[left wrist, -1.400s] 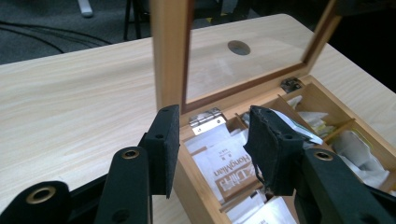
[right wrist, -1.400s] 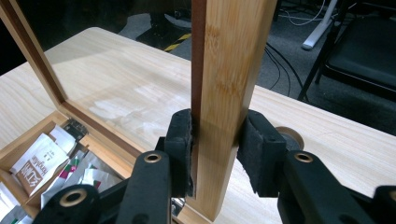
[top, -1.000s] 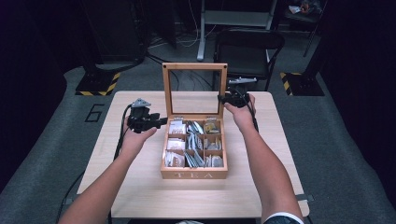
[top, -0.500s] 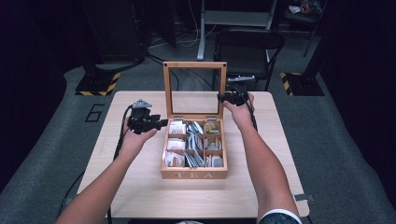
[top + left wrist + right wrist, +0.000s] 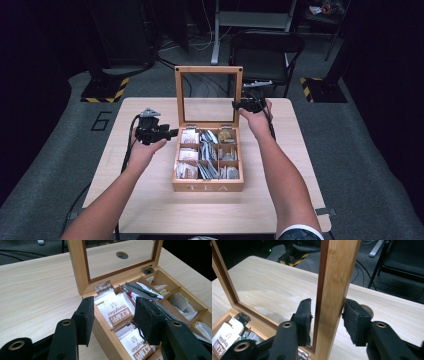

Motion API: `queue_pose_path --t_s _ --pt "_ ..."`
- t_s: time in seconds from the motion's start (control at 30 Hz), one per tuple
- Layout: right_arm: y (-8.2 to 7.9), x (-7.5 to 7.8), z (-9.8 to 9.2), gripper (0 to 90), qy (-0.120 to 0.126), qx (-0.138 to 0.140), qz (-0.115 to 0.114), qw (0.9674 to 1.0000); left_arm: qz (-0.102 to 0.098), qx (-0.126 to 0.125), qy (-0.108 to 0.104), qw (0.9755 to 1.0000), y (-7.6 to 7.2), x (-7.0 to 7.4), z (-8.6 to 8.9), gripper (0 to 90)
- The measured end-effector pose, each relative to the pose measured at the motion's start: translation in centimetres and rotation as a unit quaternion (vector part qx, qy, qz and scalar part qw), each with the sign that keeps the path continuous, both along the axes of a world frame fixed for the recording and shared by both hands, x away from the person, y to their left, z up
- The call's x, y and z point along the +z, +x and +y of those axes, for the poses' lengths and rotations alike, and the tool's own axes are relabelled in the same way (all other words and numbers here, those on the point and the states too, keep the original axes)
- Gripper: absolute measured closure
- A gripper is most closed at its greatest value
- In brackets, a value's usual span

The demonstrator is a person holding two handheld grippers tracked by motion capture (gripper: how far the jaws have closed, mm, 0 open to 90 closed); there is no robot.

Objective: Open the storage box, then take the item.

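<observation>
Tea box [image 5: 208,170], 1 in number, sits at the middle of my table [image 5: 150,210], its front wall lettered "TEA". Its glazed lid [image 5: 208,95] stands upright on 2 metal hinges [image 5: 102,286]. Inside I count 9 compartments, 3 by 3, holding sachets; white sachets [image 5: 117,312] nearest my left tool read "HongMian". My right gripper [image 5: 327,315] straddles the lid's right frame post, 1 pad on each face; the outer pad [image 5: 354,315] touches the wood, and I cannot tell whether the inner one bears on it. My left gripper [image 5: 113,317] hangs released, jaws apart over the box's left rear corner, grasping nothing. Bare tabletop lies open left, right and in front of the box.
</observation>
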State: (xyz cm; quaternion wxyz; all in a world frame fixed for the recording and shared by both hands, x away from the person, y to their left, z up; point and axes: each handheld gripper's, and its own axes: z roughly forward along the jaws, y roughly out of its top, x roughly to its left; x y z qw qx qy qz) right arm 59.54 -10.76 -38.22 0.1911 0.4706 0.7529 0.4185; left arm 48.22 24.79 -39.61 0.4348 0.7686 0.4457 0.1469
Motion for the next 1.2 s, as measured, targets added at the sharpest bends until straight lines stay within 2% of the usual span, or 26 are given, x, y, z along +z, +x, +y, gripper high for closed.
queue_pose_path --t_s 0.2,0.27,0.37,0.5,0.57,0.63,0.73,0.87,0.93,1.0,1.1,1.2 --pt "-0.6 0.5 -0.2 48.8 0.01 -0.001 0.007 0.9999 -0.001 0.004 -0.01 0.9999 0.2 -0.4 0.2 49.3" --pt "-1.0 0.7 -0.5 47.1 0.007 -0.003 -0.001 1.0 0.007 0.011 -0.021 0.9997 0.3 -0.7 0.3 48.9" --pt "-1.7 1.3 -1.1 45.0 0.019 0.001 -0.009 0.9998 0.015 0.011 -0.016 0.9997 0.4 -0.9 0.2 48.6" --pt "-3.0 2.2 -1.8 41.3 0.015 0.004 -0.022 0.9996 0.004 0.008 -0.013 0.9999 0.2 -0.6 0.5 48.3" --pt "-3.7 2.2 -2.2 40.2 0.031 0.005 -0.012 0.9994 0.001 0.01 -0.011 0.9999 -0.1 -0.5 0.6 48.3" --pt "-4.1 2.1 -2.5 40.3 0.024 0.015 -0.006 0.9996 -0.009 0.01 -0.009 0.9999 -0.4 -0.3 0.9 48.3" --pt "-4.8 2.0 -3.0 40.2 0.009 0.024 -0.003 0.9997 -0.006 0.021 -0.026 0.9994 -0.8 -0.3 1.3 48.3" --pt "-6.3 2.2 -3.6 40.3 0.024 0.026 -0.014 0.9993 0.001 0.029 -0.04 0.9988 -1.3 -0.7 2.2 48.3" --pt "-7.2 2.2 -3.9 40.6 0.033 0.025 -0.022 0.9989 0.005 0.036 -0.04 0.9985 -1.6 -1.0 2.5 47.8" --pt "-8.2 2.1 -3.9 40.5 0.023 0.029 -0.028 0.9989 0.009 0.04 -0.042 0.9983 -1.8 -1.4 2.8 47.6" --pt "-9.1 1.8 -3.7 39.6 0.003 0.036 -0.022 0.9991 0.015 0.041 -0.036 0.9984 -1.7 -1.8 3.0 47.2" --pt "-9.8 1.5 -3.6 40.1 0.001 0.043 -0.021 0.9989 0.016 0.041 -0.031 0.9986 -1.8 -1.8 3.1 47.2"
